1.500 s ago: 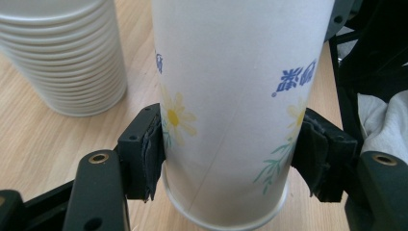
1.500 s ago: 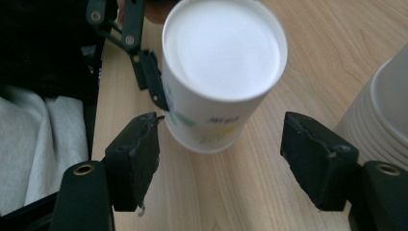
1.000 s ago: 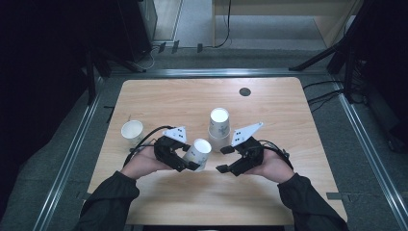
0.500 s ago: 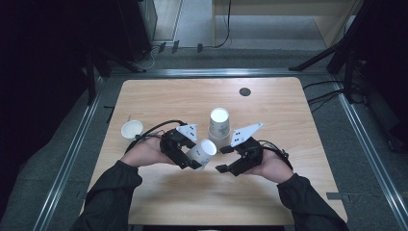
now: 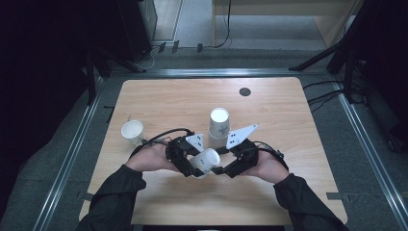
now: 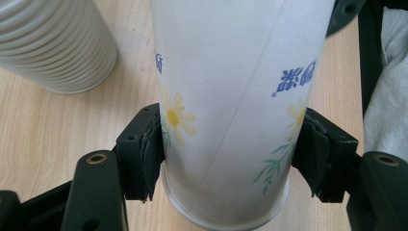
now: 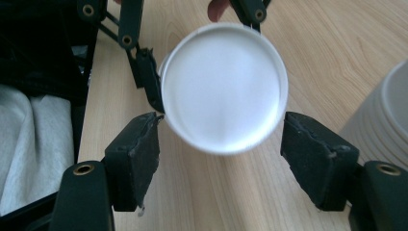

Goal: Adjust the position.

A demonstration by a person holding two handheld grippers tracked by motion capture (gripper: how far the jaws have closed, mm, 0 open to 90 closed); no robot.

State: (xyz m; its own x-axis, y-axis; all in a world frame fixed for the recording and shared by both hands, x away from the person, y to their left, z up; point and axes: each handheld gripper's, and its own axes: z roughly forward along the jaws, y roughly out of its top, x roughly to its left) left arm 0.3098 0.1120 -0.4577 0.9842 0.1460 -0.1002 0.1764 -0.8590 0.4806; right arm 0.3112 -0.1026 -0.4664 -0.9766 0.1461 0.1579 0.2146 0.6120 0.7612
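Note:
A white paper cup [image 5: 205, 160] printed with yellow flowers [image 6: 231, 96] lies tilted between my two hands at the table's near middle. My left gripper [image 5: 194, 166] is shut on it, with both pads [image 6: 146, 154] pressed against its side. My right gripper [image 5: 222, 167] faces the cup's round white end [image 7: 223, 91]. Its jaws have just been opening and now stand on either side of that end with a small gap, the pads [image 7: 139, 154] not touching it. The left gripper's jaws also show behind the cup in the right gripper view.
An upside-down stack of ribbed white cups [image 5: 219, 123] stands just beyond the grippers, close to both [image 6: 53, 43] [image 7: 385, 130]. A single upright cup [image 5: 132, 131] sits at the left. A black round spot [image 5: 245, 91] marks the far table [image 5: 288, 202].
My left hand has carried the flowered cup to the right and a little nearer, up to the right gripper. The right hand has stayed in place.

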